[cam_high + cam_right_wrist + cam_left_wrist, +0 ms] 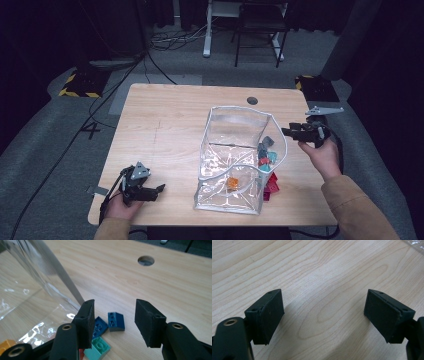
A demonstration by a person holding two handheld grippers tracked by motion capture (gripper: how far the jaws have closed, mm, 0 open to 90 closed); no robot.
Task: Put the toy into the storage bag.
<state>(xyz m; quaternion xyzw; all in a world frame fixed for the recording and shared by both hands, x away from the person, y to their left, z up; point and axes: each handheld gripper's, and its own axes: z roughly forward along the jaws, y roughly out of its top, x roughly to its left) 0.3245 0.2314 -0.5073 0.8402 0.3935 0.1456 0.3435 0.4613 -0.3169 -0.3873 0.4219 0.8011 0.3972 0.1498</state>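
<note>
Wooden bench (165,130), pale grain, cable hole (252,100) near its far edge. A clear plastic bag (240,160) with a white zip rim stands open on the right half of the bench, mouth toward the far side, its base close to the near edge. One orange brick (232,183) lies inside, low toward the near end.

Outside the bag, tight along its right wall, a small heap of bricks: dark blue brick (116,321) at the far end, a second blue one (100,326) just beside it, a teal brick (98,347) nearer, red bricks (271,184) at the near end of the heap. The heap sits between the bag wall and the bench's right edge.

Right gripper (292,132) is held over the right side of the bench, tips pointing toward the bag, just above the far end of the heap. In the right gripper view its jaws stand wide apart with bare bench between them; the dark blue brick lies just ahead of the gap, touching neither pad. Nothing held.

Left gripper (159,189) rests low at the near left corner of the bench, well apart from the bag. In the left gripper view its jaws are spread wide, bare wood between them, nothing gripped.
</note>
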